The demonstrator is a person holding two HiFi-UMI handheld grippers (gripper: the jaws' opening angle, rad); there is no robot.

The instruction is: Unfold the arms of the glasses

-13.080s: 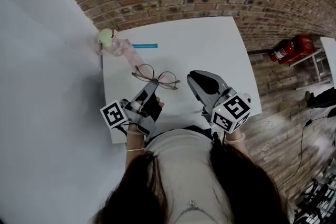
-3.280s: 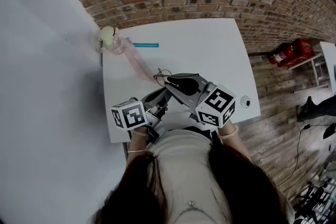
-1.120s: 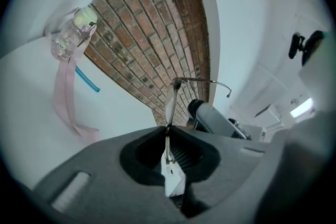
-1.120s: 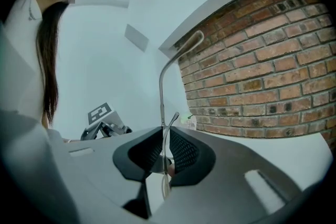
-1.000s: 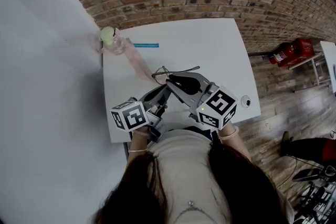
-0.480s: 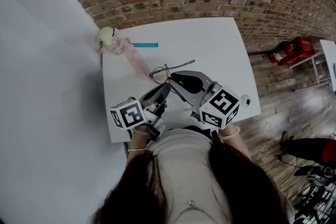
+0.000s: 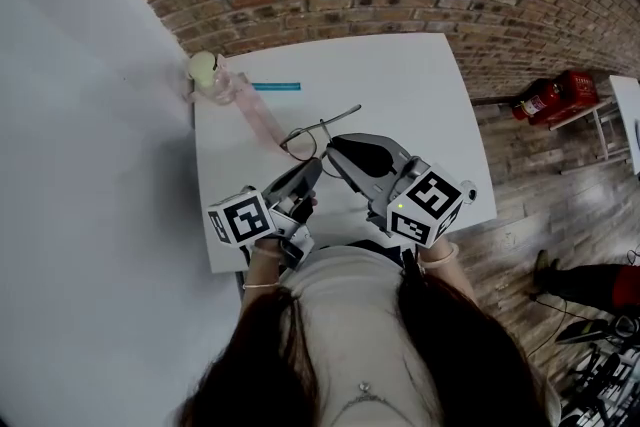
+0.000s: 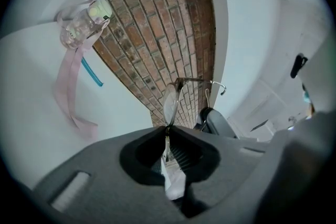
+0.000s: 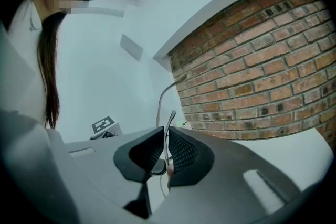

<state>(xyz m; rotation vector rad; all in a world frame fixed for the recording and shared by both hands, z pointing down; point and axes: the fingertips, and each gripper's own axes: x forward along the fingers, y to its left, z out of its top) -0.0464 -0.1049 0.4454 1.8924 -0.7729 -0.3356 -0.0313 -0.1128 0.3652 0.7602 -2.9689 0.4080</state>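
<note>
Thin wire-rimmed glasses [image 7: 298, 142] are held just above the white table [image 7: 400, 85], between my two grippers. My left gripper [image 7: 311, 169] is shut on the frame beside a lens [image 8: 170, 104], with the rim pinched between its jaws. My right gripper [image 7: 336, 148] is shut on one thin arm of the glasses [image 9: 160, 104], which sticks up from between its pads. In the head view one arm [image 7: 345, 114] points out to the far right, away from the lenses. In the left gripper view my left gripper [image 8: 167, 136] faces the right gripper [image 8: 217, 122]; my right gripper [image 9: 167, 145] shows shut in its own view.
A clear bottle with a pale green cap [image 7: 208, 73] and a pink strap [image 7: 262, 121] stands at the table's far left corner, beside a teal stick [image 7: 276, 87]. A small round object [image 7: 468, 194] lies near the right edge. Brick wall behind; red extinguisher [image 7: 548, 96] on the floor.
The glasses have shifted slightly left and the free arm has swung further out and away. My right gripper has drawn back to the right, still shut on its arm; the left holds still.
</note>
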